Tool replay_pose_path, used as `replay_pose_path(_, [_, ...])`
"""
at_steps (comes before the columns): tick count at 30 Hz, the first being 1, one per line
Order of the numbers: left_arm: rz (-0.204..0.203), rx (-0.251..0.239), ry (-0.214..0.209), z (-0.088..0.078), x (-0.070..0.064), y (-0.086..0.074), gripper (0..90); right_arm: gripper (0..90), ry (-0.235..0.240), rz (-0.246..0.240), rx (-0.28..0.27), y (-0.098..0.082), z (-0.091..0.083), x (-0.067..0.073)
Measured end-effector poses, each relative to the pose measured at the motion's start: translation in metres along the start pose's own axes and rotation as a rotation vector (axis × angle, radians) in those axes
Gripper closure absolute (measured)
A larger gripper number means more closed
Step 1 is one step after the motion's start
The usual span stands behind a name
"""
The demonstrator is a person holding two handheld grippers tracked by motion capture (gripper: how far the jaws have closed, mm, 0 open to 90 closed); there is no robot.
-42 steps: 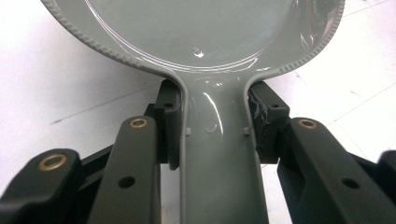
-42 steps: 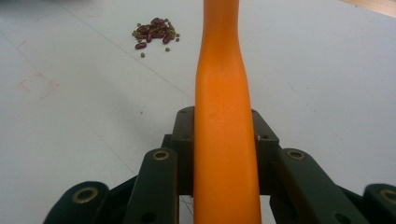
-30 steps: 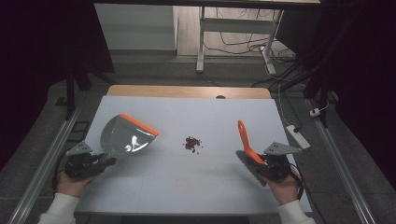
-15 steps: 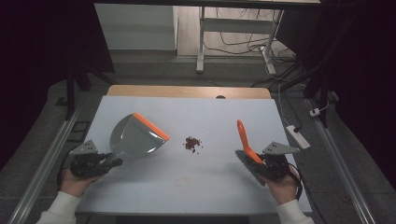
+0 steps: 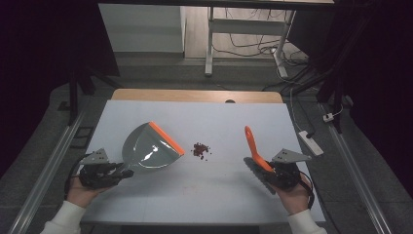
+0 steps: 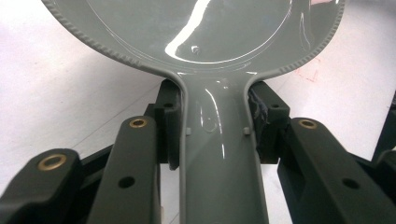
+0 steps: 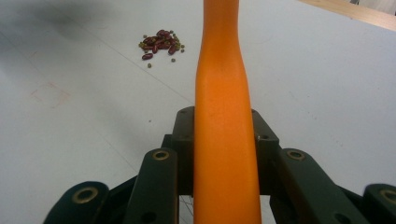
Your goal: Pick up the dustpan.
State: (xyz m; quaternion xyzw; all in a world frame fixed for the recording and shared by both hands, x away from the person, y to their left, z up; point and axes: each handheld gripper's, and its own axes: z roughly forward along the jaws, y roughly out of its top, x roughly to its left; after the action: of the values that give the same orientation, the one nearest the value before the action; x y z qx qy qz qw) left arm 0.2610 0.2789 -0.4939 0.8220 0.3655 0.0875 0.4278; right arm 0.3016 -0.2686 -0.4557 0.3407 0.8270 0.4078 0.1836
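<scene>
While lying across white tabletop (image 5: 204, 195): grey plastic dustpan with orange lip (image 5: 148, 148) at left, handle clamped in left gripper (image 6: 215, 135); orange-handled brush (image 5: 253, 146) at right, clamped in right gripper (image 7: 224, 154); small pile of dark red beans (image 5: 199, 149) between both, touching neither.

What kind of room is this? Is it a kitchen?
Probably not a kitchen; it looks like a lab or workshop. A plain white table stands on metal rails, cables trail over the floor, and a power strip lies beside it.
</scene>
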Motion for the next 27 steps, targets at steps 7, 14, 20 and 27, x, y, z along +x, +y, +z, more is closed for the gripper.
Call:
replay_pose_path(7, [0.028,0.056,-0.033,0.008,-0.005,0.002,61.5,70.3,0.002,0.001,0.001,0.0,0.001,-0.001])
replay_pose_path(14, [0.065,0.107,-0.073,0.019,-0.009,0.005,61.5,70.3,0.009,-0.001,0.008,-0.001,0.003,0.0])
replay_pose_path(20, [0.094,0.144,-0.102,0.034,-0.011,0.014,61.5,70.3,0.012,-0.005,0.004,0.001,0.004,0.002])
replay_pose_path(27, [0.114,0.183,-0.127,0.048,-0.01,0.03,61.5,70.3,0.011,-0.005,0.003,0.003,0.005,0.003])
